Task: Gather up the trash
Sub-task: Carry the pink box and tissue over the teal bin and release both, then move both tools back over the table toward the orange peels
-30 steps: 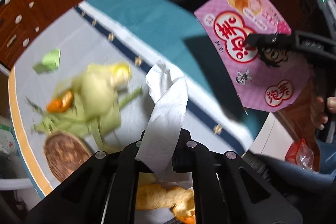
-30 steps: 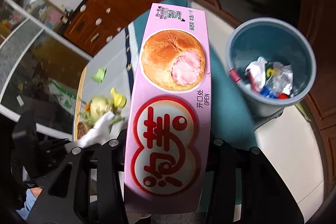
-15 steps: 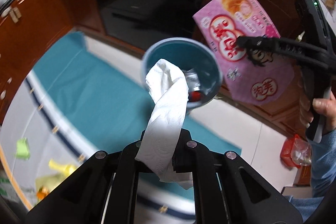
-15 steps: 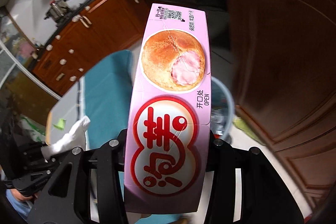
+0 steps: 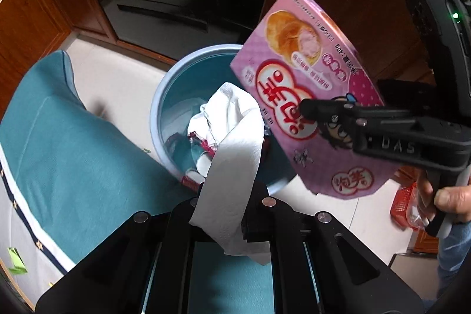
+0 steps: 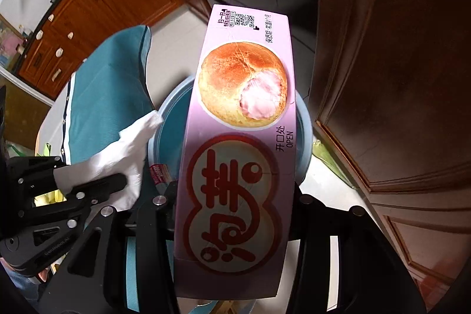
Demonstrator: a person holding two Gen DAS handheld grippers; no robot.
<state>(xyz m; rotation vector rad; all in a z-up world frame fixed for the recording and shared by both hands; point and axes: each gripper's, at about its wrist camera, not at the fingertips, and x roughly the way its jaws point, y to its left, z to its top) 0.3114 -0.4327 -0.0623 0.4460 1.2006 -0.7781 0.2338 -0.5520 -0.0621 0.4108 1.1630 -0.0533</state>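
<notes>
Fingers of left gripper [image 5: 228, 197] pinch a soft, embossed white paper towel [image 5: 235, 143]; right gripper [image 6: 235, 205] clamps a flat pink cardboard pastry box [image 6: 238, 137]. Both hang over the round blue plastic bin [image 5: 164, 96].

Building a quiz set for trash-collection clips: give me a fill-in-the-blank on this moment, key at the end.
1. The left gripper is shut on a white ____.
2. The right gripper holds a ____ cream-puff box.
3. Both items hang above a blue ____ that already contains wrappers.
4. A ____ cloth drapes over the table edge beside it.

Missing words: paper towel; pink; trash bin; teal
</notes>
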